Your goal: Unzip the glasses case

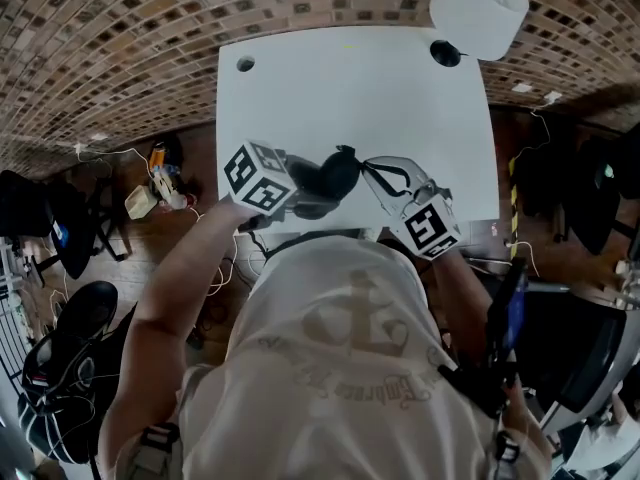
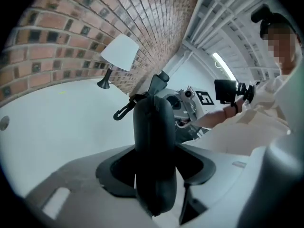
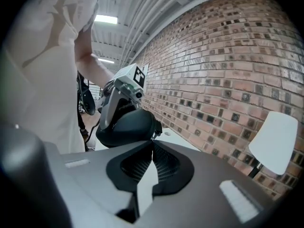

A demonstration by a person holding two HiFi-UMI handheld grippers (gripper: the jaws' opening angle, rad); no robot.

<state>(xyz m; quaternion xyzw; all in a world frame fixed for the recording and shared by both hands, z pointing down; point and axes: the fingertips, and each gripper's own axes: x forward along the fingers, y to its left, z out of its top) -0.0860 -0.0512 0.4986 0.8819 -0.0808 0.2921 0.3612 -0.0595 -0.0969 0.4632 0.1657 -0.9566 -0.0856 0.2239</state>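
A black oval glasses case (image 1: 325,180) is held in the air over the near edge of the white table (image 1: 350,78). My left gripper (image 2: 154,175) is shut on the case (image 2: 153,141), which stands on its edge between the two jaws. A black clip (image 2: 124,110) hangs from its far end. My right gripper (image 3: 152,141) comes from the right with its jaws shut. Its tips meet at the case's end (image 3: 126,127), where the small zipper pull (image 3: 155,131) runs into them. In the head view the right gripper (image 1: 366,165) touches the case's right end.
A white lamp (image 1: 480,8) stands at the table's back right corner, with a brick wall behind it. A black chair (image 1: 60,228), bags and cables lie on the floor to the left. The person's torso is close behind both grippers.
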